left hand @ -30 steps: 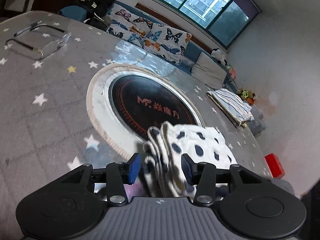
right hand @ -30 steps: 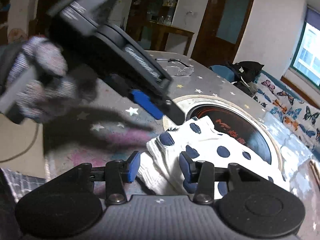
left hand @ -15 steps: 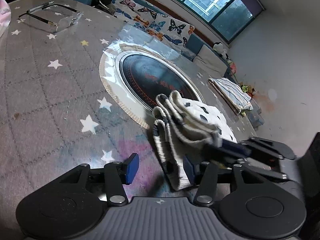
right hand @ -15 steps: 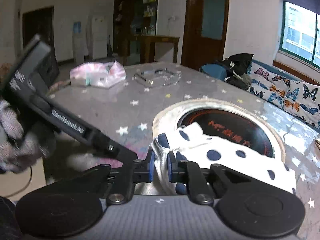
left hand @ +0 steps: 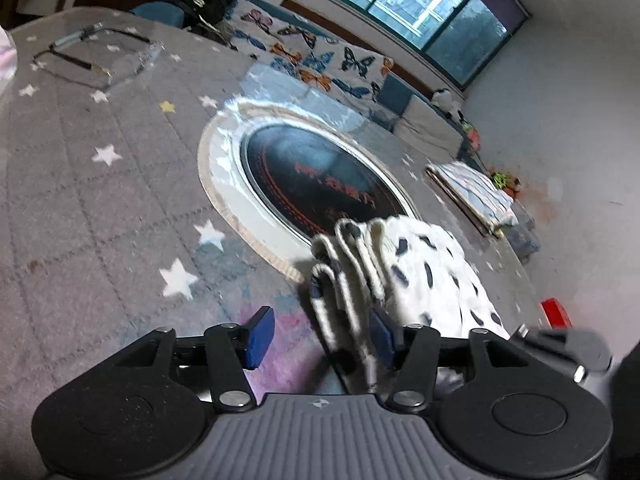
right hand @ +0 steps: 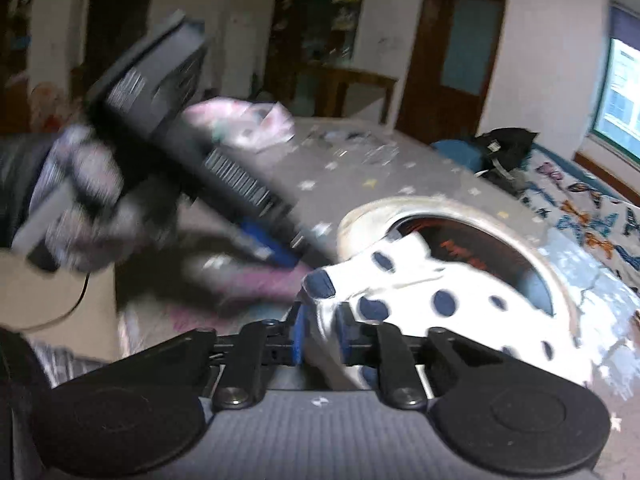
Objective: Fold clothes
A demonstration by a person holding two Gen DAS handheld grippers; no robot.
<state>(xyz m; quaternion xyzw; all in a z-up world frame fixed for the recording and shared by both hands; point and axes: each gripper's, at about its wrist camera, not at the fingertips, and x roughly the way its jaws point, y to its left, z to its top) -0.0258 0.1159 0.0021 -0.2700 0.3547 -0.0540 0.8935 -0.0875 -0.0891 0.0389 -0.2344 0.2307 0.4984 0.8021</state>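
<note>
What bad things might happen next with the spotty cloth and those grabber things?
The right gripper pinches only one edge of the folded spotty cloth, so the layers might slip apart and undo the fold. The left gripper is open beside the stacked folds; closing now, it might catch only some layers. The cloth lies partly over the round black cooktop, so dragging it could bunch it on the rim.

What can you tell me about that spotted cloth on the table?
The spotted cloth is white with dark navy dots and looks soft and knitted. It is folded into several layers; the left camera shows their rounded edges stacked side by side. It lies on the starry grey table cover, partly over the round black plate. The right gripper pinches its near edge; the left gripper is open around it.
</note>
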